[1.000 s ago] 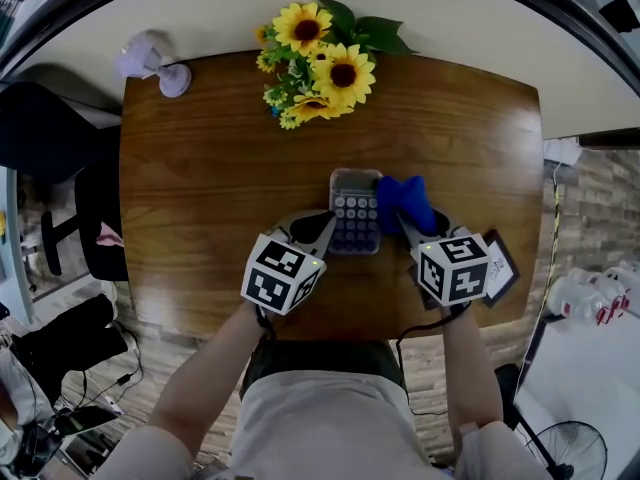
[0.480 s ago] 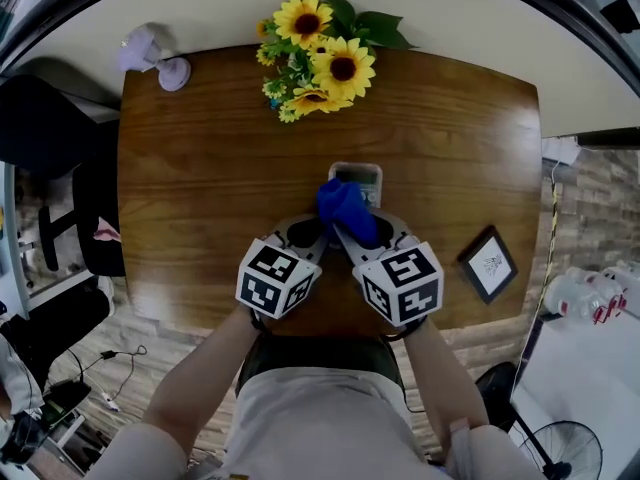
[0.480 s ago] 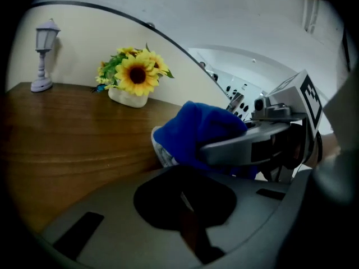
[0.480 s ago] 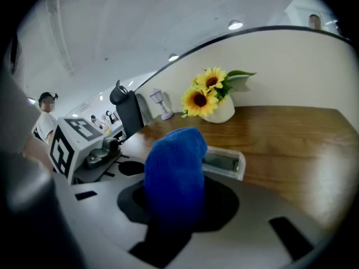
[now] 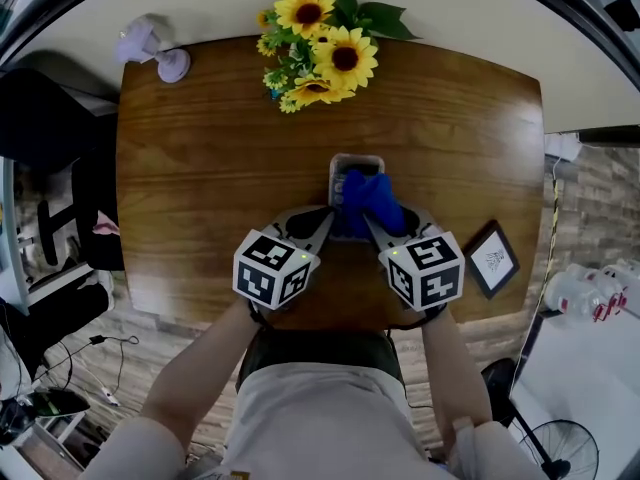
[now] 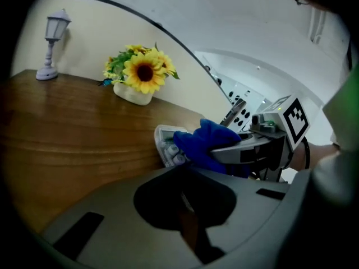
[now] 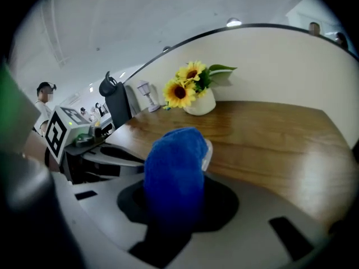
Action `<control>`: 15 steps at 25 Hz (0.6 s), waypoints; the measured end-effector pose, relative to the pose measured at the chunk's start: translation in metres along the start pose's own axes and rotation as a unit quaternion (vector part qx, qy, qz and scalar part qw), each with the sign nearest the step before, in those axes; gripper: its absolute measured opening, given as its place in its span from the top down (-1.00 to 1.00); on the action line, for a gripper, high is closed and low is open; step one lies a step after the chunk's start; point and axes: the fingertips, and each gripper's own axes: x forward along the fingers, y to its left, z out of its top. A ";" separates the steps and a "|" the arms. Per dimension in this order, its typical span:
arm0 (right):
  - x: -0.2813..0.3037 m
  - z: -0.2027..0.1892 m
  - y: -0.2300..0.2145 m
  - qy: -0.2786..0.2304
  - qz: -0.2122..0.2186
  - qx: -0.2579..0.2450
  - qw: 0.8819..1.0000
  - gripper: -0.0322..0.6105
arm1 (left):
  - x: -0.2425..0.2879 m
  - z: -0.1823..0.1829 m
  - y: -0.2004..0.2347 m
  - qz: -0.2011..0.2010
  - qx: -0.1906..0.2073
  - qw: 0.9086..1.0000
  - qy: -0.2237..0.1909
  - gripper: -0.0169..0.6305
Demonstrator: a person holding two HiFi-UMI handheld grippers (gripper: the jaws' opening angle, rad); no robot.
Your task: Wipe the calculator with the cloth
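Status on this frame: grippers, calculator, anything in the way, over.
Right gripper shut on blue cloth, cloth lying over calculator. Left gripper shut, empty, tip at calculator's near-left edge. Sunflowers and picture frame stand apart.

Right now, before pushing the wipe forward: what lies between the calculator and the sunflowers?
Nothing: only bare tabletop separates the calculator from the sunflowers, as the head view shows.

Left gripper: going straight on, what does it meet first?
Probably the calculator, at its near edge; blue cloth on it just beyond. The left gripper may already touch it; depth unclear.
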 end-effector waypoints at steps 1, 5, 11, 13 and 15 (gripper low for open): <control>-0.003 -0.001 -0.006 0.001 -0.010 0.004 1.000 0.52 | 0.000 0.000 0.000 -0.001 -0.003 1.000 -0.001 0.94; -0.016 -0.018 -0.042 0.031 -0.081 0.001 0.996 0.53 | 0.000 0.000 0.000 0.000 0.000 1.000 -0.002 0.94; -0.039 -0.008 -0.039 -0.018 -0.054 0.038 0.998 0.53 | 0.000 0.000 0.000 -0.006 -0.001 1.000 0.005 0.94; -0.038 0.008 -0.013 -0.041 -0.021 0.031 0.998 0.53 | -0.001 0.000 0.000 -0.005 -0.002 1.000 0.005 0.94; -0.032 0.019 0.013 -0.052 0.009 0.025 0.998 0.53 | -0.001 -0.001 0.000 -0.003 -0.004 1.000 0.006 0.94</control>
